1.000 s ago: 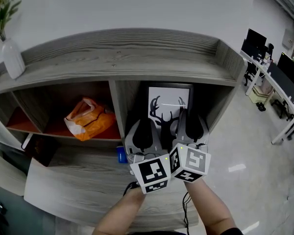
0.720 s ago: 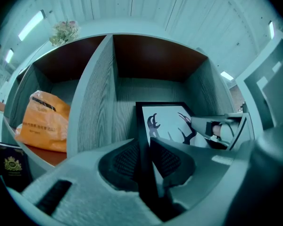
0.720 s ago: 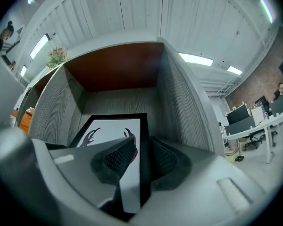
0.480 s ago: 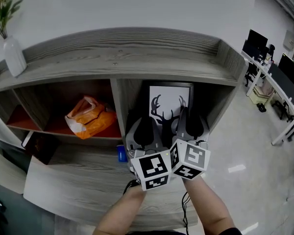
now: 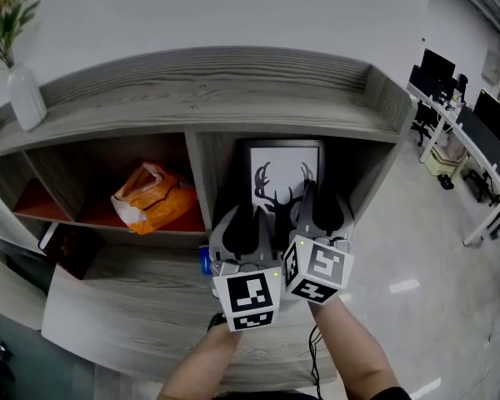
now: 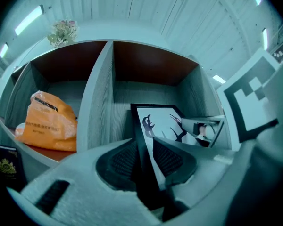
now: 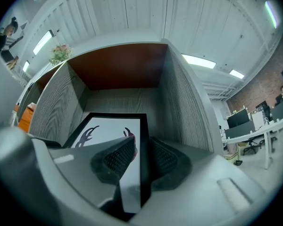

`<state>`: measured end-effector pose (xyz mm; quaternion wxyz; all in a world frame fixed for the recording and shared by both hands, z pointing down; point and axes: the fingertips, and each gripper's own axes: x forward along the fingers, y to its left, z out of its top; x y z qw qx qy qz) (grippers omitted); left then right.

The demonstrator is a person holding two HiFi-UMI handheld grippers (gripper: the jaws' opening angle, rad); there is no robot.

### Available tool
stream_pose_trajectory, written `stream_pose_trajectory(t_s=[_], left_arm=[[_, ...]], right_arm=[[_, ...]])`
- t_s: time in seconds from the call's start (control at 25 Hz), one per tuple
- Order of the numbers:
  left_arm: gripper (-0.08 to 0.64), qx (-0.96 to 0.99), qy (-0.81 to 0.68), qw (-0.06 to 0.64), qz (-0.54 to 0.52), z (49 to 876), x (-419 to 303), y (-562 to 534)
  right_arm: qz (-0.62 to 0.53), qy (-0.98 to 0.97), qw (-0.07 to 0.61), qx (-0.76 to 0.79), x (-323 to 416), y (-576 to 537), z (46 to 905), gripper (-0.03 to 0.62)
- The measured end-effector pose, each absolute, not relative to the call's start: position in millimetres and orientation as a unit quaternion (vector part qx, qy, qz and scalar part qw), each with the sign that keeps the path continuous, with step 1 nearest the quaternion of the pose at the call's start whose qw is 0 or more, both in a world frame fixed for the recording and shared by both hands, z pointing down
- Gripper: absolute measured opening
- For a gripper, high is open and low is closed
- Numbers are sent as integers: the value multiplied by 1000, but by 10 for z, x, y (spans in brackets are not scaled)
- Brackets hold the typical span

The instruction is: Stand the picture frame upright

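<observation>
In the head view, a grey wood-grain shelf unit has two open compartments, and the picture frame stands in the right one. Its long axis runs up and down, and its black-bordered antler print faces out toward the person with the antler tips pointing up. The lower part is hidden behind the two grippers. The left gripper is at the frame's left edge and the right gripper at its right edge. An orange bag lies in the left compartment, and a white vase stands on the top board at far left. In the left gripper view, the frame's black left edge runs upward between the ribbed pads. The jaws are opening: a strip of white print shows between the edge and the right-hand pad, so the grip looks let go. The frame tilts in this view, with its top toward the back wall. In the right gripper view, the frame rises nearly straight, with its right edge clamped between the two pads, one on the print side and one behind it. The compartment's side wall is just beside it.
</observation>
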<state>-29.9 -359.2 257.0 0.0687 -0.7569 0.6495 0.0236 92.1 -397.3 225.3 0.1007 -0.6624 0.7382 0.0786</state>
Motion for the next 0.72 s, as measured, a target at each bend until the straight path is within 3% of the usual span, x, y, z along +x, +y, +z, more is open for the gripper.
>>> stream_pose_trajectory(t_s=[0.24,0.44,0.72], left_arm=[[94,-784,613,96,-4,2643,-272,-3250],[75,-855,515,3,-64,3005,24,-3131],[12,-875,477,-42,-72,3155,129,-3121]], right_arm=[[79,739,100,-662,925,-3975,2260,86],[79,737,101,-663,933,-3975,2254,87],[80,738,100,-663,929,-3973,2258,87]])
